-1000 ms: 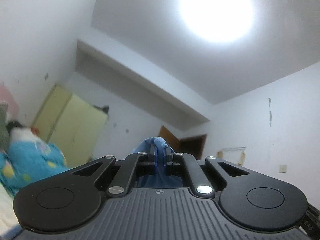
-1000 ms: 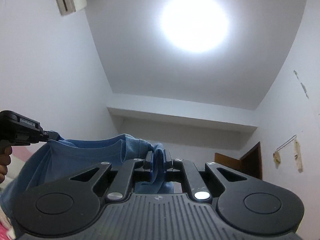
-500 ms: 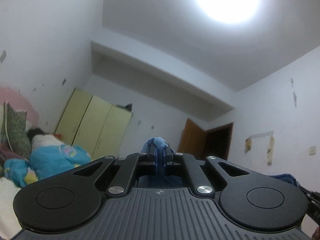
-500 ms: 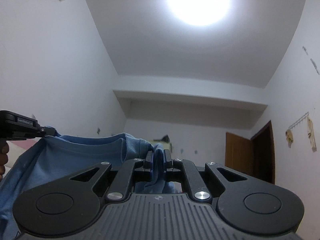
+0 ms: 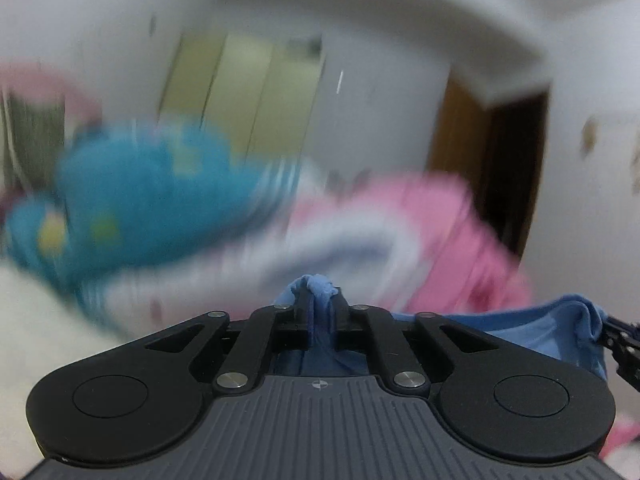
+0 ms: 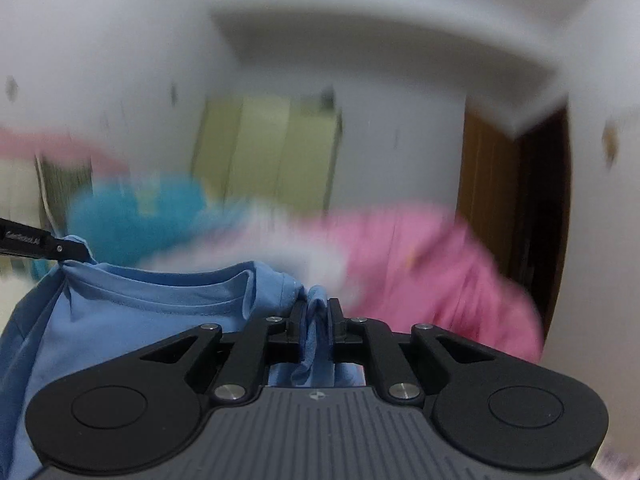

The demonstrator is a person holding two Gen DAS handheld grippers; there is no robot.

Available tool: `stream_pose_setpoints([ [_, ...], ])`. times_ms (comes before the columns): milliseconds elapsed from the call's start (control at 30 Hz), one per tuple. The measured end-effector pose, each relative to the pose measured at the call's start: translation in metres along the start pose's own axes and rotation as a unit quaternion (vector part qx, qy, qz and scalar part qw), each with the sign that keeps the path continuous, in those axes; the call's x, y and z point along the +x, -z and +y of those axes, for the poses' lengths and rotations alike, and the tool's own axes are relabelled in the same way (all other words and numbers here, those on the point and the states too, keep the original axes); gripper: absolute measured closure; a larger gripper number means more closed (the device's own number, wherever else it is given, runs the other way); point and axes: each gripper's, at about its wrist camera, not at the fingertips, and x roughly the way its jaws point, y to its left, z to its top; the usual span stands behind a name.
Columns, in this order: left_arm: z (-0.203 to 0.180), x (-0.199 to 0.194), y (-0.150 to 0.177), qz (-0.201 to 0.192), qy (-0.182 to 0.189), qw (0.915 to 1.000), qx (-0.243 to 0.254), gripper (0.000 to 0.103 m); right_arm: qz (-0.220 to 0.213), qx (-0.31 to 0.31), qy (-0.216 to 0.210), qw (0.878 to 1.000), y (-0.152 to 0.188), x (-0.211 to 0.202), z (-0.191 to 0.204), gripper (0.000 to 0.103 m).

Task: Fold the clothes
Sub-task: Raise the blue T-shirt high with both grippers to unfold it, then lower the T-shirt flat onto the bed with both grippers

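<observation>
- Left gripper (image 5: 316, 312): I have its jaws pinched on one shoulder of the blue shirt (image 6: 132, 312).
- Shirt: hangs spread between my grippers, above the blurred bedding (image 5: 360, 236).
- Right gripper (image 6: 316, 320): clamped on the other shoulder.
- Step, I judge: carrying it spread; next needs even lowering onto a flat surface.

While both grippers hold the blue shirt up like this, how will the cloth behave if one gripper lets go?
The blue shirt is probably floppy: it sags and creases between the left gripper and the right gripper. It seems light, since small pinched bunches carry it. If one releases, that side would likely drop and swing down; the thin fabric might also slip.
</observation>
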Motion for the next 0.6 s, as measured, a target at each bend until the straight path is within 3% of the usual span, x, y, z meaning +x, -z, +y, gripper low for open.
stream_pose_setpoints([
  [67, 0.010, 0.050, 0.043, 0.087, -0.021, 0.9959, 0.003, 0.071, 0.062, 0.025, 0.004, 0.998, 0.040, 0.027, -0.002, 0.080],
  [100, 0.017, 0.058, 0.057, 0.111, -0.026, 0.9935, -0.008, 0.071, 0.092, 0.038, 0.006, 0.995, 0.060, 0.041, -0.003, 0.073],
  [233, 0.045, 0.079, 0.107, 0.189, -0.037, 0.9796, -0.057, 0.070, 0.214, 0.087, 0.013, 0.973, 0.140, 0.096, -0.007, 0.071],
  [300, 0.054, 0.062, 0.103, 0.182, -0.037, 0.9809, -0.058, 0.069, 0.230, 0.121, 0.007, 0.966, 0.149, 0.096, -0.021, 0.071],
  [433, 0.075, 0.019, 0.077, 0.156, -0.027, 0.9855, -0.062, 0.062, 0.196, 0.155, 0.003, 0.968, 0.118, 0.037, -0.049, 0.068],
  [500, 0.084, -0.020, 0.057, 0.142, -0.013, 0.9874, -0.069, 0.054, 0.195, 0.171, -0.013, 0.966, 0.114, -0.006, -0.056, 0.059],
  [600, 0.096, -0.092, 0.046, 0.129, 0.002, 0.9897, -0.063, 0.047, 0.194, 0.196, -0.038, 0.961, 0.109, -0.070, -0.066, 0.054],
])
